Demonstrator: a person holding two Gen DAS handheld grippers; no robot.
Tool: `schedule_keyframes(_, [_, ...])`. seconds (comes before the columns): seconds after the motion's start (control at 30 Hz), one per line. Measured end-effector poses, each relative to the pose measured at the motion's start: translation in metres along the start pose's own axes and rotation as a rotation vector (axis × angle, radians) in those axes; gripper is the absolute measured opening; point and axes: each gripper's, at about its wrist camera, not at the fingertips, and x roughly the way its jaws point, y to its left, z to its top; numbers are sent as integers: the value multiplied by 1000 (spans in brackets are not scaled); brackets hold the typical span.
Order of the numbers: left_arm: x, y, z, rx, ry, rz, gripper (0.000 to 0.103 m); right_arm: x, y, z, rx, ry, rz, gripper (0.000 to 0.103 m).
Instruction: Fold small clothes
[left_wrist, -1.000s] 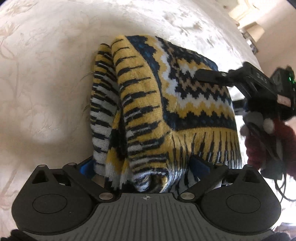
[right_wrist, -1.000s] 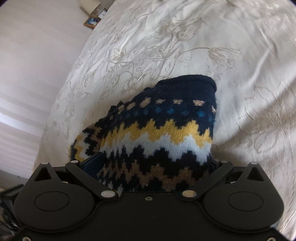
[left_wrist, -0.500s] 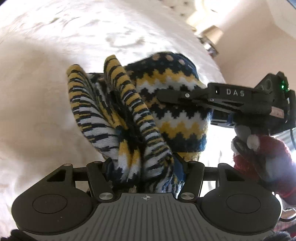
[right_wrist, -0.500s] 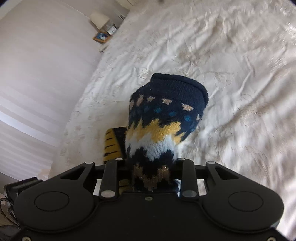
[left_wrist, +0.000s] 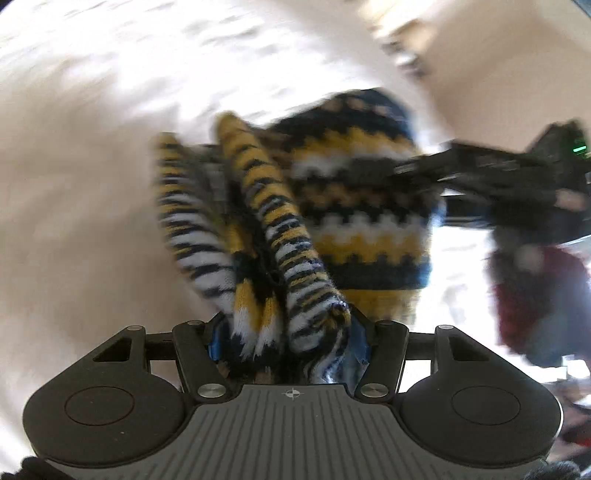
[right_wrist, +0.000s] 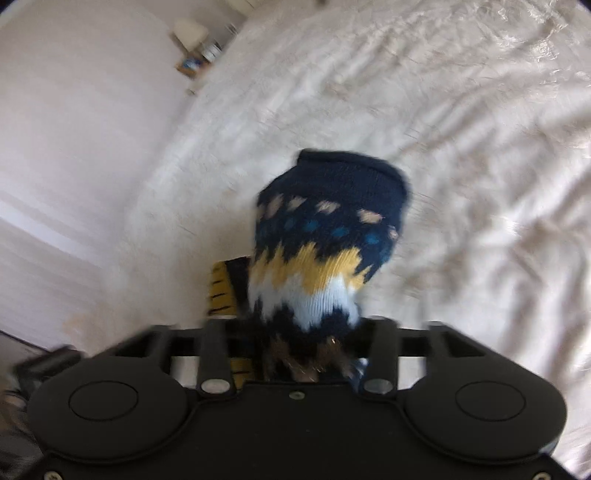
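Holding the knit garment (left_wrist: 354, 229) in my left claw (left_wrist: 290, 332); its long axis runs toward 12 o'clock. My right claw's (right_wrist: 295, 354) jaws have just widened, garment still between them; grip indeterminate.

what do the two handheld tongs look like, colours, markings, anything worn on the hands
Both are matte black. The left tongs have two round side housings, a ribbed grey centre plate with a small crosshair mark, and blue pads inside the fingers. The right tongs show a green light at the back; the hand behind them wears a dark red knit glove or sleeve, blurred.
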Motion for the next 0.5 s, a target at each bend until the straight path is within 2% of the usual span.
schedule_keyframes(0.03, [4, 6, -8, -24, 15, 86, 57, 6, -5, -4, -21, 8, -72, 83])
schedule_keyframes(0.07, [6, 13, -15, -54, 28, 154, 57, 9, -10, -7, -42, 10, -134, 83])
schedule_keyframes(0.13, [1, 25, -26, -130, 13, 187, 58, 9, -20, -11, -64, 16, -234, 83])
schedule_keyframes(0.2, [-9, 22, -29, -128, -15, 222, 59, 0, -30, -15, -48, 1, -232, 82])
schedule_keyframes(0.3, [-29, 1, -31, -45, -73, 279, 59, -16, -38, -18, -60, -46, -223, 84])
schedule_keyframes(0.43, [-35, -35, -13, 38, -163, 262, 59, -33, -37, -30, -101, -112, -219, 84])
schedule_keyframes(0.5, [-25, -51, 0, 88, -170, 247, 59, -34, -34, -31, -134, -126, -235, 83])
